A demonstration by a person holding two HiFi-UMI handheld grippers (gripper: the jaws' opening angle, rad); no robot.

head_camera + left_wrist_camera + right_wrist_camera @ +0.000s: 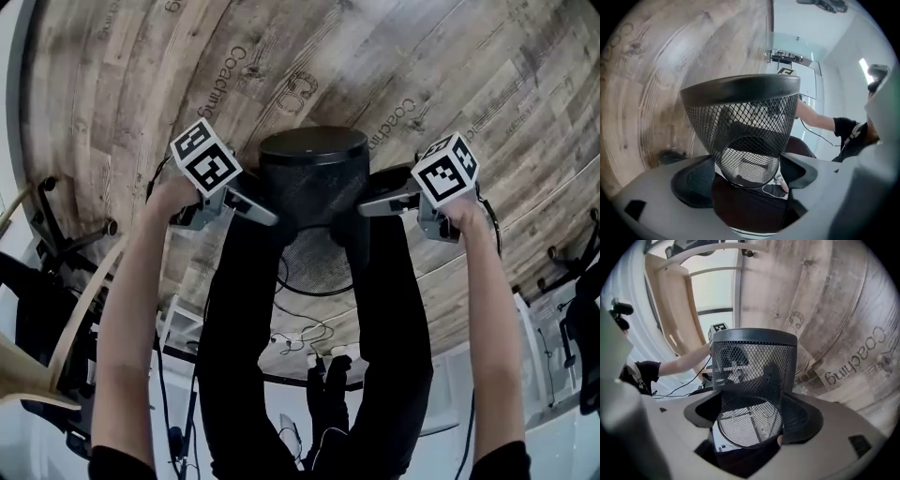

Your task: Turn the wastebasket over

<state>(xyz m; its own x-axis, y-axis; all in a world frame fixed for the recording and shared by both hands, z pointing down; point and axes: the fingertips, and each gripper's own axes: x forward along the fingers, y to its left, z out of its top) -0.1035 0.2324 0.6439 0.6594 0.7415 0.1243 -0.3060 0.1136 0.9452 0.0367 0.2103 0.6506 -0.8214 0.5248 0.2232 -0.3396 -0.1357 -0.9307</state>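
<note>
Left gripper and right gripper — fingers each pinching the wastebasket near its base.

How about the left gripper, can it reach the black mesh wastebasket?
Probably yes: the black mesh wastebasket sits between the jaws of the left gripper, with nothing blocking.
</note>
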